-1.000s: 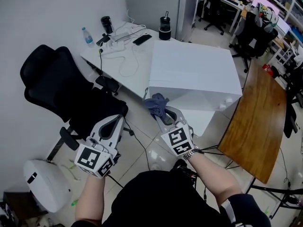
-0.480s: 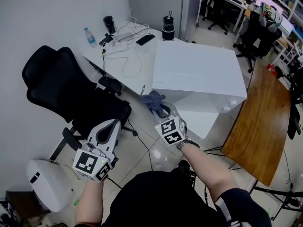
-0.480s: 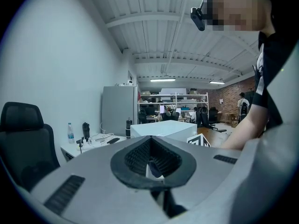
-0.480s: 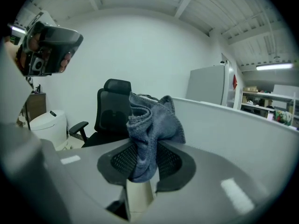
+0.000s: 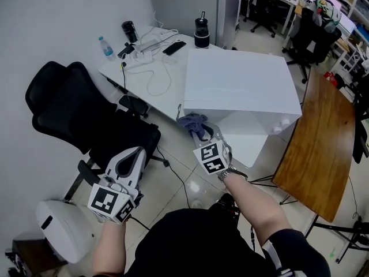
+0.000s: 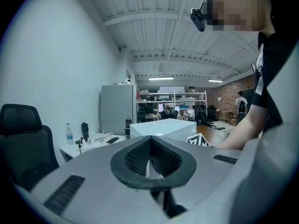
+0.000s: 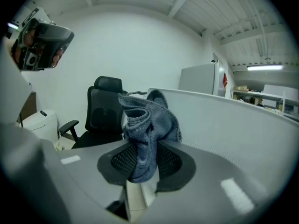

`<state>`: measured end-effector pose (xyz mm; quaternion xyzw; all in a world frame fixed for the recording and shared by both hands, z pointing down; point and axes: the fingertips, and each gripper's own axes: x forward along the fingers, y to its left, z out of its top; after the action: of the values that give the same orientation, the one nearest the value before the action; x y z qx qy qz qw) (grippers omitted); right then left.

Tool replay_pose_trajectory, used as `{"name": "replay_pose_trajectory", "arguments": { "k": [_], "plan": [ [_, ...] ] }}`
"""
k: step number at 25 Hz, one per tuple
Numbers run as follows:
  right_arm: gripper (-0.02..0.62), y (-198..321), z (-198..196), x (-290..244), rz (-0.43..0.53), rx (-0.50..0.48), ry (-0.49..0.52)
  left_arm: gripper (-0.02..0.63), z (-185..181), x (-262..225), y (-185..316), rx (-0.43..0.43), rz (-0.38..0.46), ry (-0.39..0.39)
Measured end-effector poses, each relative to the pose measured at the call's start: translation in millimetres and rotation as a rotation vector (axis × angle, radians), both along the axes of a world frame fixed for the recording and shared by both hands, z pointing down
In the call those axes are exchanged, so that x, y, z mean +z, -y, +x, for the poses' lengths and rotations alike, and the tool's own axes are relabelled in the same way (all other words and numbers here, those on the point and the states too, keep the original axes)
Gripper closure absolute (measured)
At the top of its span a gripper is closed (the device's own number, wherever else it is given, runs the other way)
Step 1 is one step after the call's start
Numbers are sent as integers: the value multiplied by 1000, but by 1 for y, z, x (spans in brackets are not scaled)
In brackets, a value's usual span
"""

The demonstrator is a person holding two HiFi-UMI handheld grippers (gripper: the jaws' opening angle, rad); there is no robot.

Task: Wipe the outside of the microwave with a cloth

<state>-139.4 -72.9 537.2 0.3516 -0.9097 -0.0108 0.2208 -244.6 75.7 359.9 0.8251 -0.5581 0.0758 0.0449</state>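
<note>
Wipe step is starting. Right gripper (image 5: 200, 134) pinches the cloth (image 5: 190, 121) at the microwave's (image 5: 236, 82) near-left corner; contact looks likely but is unconfirmed. Left gripper (image 5: 137, 153) is pressed together and empty. Next: press the cloth on and stroke along the side.

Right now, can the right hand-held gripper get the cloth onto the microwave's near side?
Probably yes: the right hand-held gripper holds the cloth close beside the microwave, and nothing stands between them.

Cloth (image 7: 149, 120) lower end buried inside right gripper (image 7: 140, 158); contact with microwave (image 7: 233, 120) unclear, perhaps touching.
</note>
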Motion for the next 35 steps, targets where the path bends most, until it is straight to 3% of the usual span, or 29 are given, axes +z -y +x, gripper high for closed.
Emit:
{"name": "replay_pose_trajectory", "arguments": {
  "k": [18,35],
  "plan": [
    [500,12,80,-2,-8,146,-54,601,35,0,20,108,2,-43],
    [500,26,201,0,-33,278,-67,601,129,-6,51,209,-6,-45]
  ]
}}
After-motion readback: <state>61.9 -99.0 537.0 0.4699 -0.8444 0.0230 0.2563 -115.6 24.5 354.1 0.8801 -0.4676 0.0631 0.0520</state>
